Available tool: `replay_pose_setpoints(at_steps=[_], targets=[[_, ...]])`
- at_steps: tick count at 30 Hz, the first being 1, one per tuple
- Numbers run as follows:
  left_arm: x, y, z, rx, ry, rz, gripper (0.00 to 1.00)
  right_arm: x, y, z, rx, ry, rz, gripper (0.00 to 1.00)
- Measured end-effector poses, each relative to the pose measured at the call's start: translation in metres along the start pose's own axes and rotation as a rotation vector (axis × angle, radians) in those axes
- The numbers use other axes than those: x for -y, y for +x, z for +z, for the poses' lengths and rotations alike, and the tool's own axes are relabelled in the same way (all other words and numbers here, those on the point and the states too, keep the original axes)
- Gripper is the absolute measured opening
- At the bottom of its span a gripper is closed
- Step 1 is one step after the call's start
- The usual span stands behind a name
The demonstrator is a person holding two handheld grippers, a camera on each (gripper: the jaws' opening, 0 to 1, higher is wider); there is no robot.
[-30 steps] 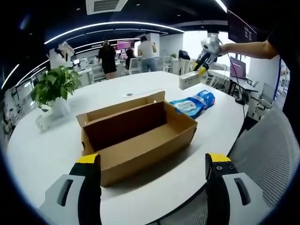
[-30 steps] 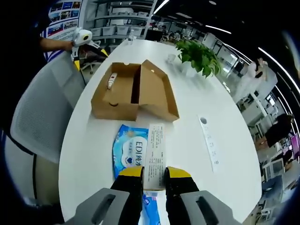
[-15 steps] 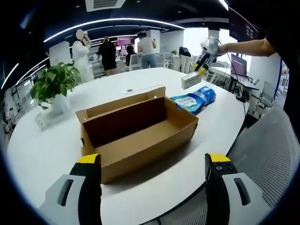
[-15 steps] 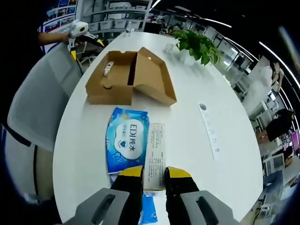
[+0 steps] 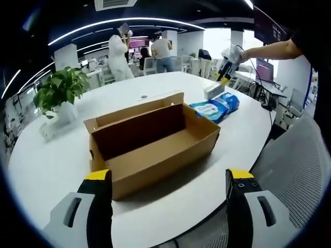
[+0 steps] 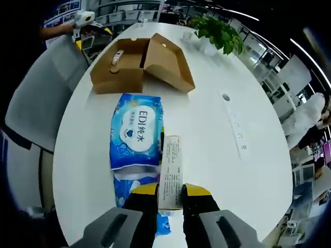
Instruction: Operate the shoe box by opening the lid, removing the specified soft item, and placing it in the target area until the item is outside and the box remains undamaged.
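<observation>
Shoe box point(image 5: 152, 147) sits open on the white table point(image 5: 46, 165) in your left gripper view, its lid folded back and standing behind the cavity, and the cardboard floor you can see looks bare. From your right gripper view the same box point(image 6: 139, 64) lies at the far end of the table point(image 6: 207, 134), and there a small pale object point(image 6: 117, 60) rests inside it; it is too small to say what it is. A grey mesh chair point(image 5: 300, 170) fills the lower right of your left view, cut off by the edge.

Beyond the box, the blue wipes pack point(image 5: 216, 107) lies flat on the table, outside the box. In your right view that pack point(image 6: 135, 130) shows its printed face, and more blue packaging point(image 6: 135, 188) beneath it runs behind your jaws, so you cannot tell how far it extends.

Your right gripper point(image 6: 169, 189) has its jaws pressed onto a slim white carton point(image 6: 170, 171), held lengthwise just beside the pack; the print on it is unreadable. In your left view this gripper point(image 5: 226, 71) appears small and far off.

Your left gripper point(image 5: 168, 175) has its jaws wide apart, holding nothing, near the box's front wall.

A potted plant point(image 5: 58, 95) stands at the table's left.
</observation>
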State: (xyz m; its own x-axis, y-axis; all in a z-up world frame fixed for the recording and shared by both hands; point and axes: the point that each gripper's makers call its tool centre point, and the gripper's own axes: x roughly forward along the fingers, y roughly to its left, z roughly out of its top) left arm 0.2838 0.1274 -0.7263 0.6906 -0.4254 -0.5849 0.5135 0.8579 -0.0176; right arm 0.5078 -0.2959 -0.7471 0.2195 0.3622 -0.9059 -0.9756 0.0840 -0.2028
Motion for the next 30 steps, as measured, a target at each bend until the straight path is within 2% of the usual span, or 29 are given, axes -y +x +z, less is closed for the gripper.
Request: replay_pose_setpoints(at_steps=[16,22,25,30], targets=[[-0.002,0.0,-0.002,-0.01,-0.005,0.012,0.94,0.002,0.014,-0.03,-0.057,0.029,0.018,0.13],[-0.001,0.0,-0.003,-0.019,-0.006,0.011,0.94,0.003,0.019,-0.048,-0.107,0.005,0.028,0.13],[-0.001,0.0,-0.004,-0.022,-0.007,0.012,0.94,0.003,0.022,-0.059,-0.154,-0.043,0.028,0.13],[-0.002,0.001,-0.005,-0.03,-0.007,0.015,0.93,0.005,0.03,-0.07,-0.178,-0.055,0.032,0.13]])
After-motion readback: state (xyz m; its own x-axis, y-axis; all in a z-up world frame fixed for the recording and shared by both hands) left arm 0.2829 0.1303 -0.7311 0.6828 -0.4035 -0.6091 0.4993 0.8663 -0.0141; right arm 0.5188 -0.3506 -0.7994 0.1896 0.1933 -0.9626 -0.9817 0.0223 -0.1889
